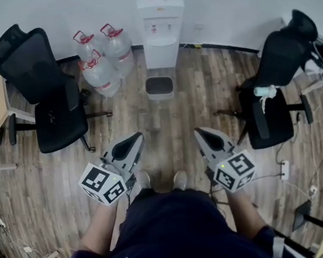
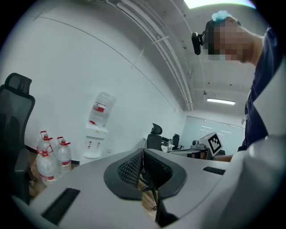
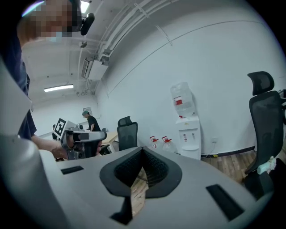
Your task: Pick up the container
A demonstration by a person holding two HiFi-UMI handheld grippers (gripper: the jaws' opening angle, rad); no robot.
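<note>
Standing on the wooden floor, shoes just behind the two tools. Holding the left gripper and the right gripper side by side before the body, both aiming forward and tilting slightly downward. Keeping both pairs of jaws pressed together, mesh pads meeting, nothing pinched in either.

Looking ahead to a small grey open-topped bin, probably the container meant, though small in the head view and hiding behind the tool bodies in both gripper views. Sitting on the floor well apart from both tips, straight ahead and roughly midway between them, just before the foot of the white water dispenser, wider side running left to right. Favouring neither hand clearly. Calling, most likely, for a forward reach and spread jaws first.

Flanking farther off: water jugs left of the dispenser, a black office chair beyond them, and a second chair away to the right.
</note>
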